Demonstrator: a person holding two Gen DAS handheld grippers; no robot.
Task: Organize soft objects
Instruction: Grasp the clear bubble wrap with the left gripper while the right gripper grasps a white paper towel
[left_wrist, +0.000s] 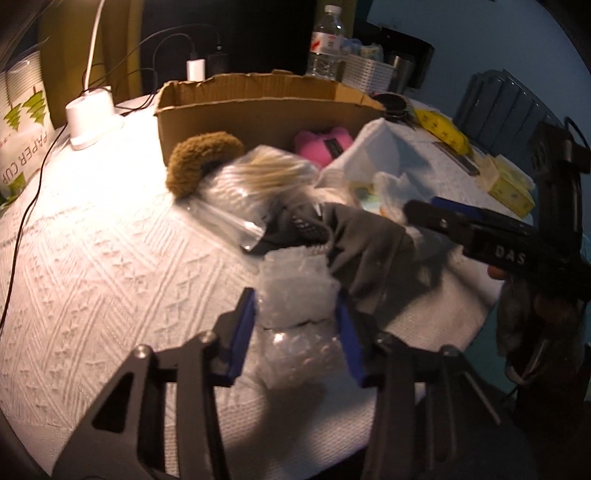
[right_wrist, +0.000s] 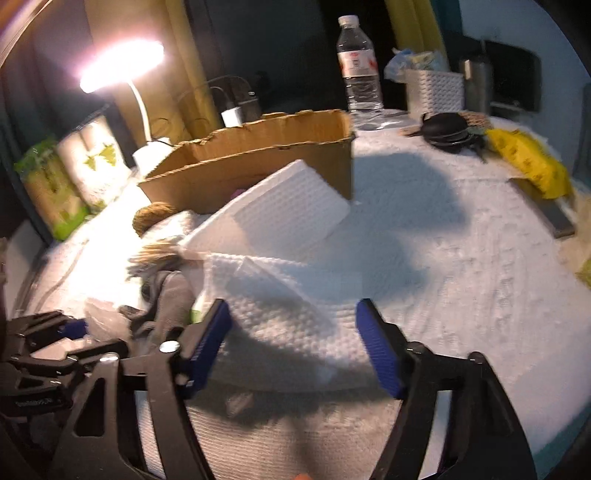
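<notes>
Clear bubble wrap (left_wrist: 295, 291) lies crumpled at near centre, against grey cloth (left_wrist: 369, 251). White folded towel (right_wrist: 291, 317) lies flat; brown fluffy pad (left_wrist: 201, 162) and pink plush (left_wrist: 323, 144) lie by the far cardboard box (left_wrist: 258, 110).

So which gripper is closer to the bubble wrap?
Left. The left gripper has the bubble wrap between its fingers, pressing on both sides. The right gripper is off to the side, over the white paper towel.

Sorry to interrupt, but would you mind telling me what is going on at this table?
A person is sorting soft things by a cardboard box with two handheld grippers. The left gripper has its fingers closed on a bubble wrap piece. The right gripper straddles a white foam sheet, not yet pinching it. A pink plush sits in the box.
</notes>
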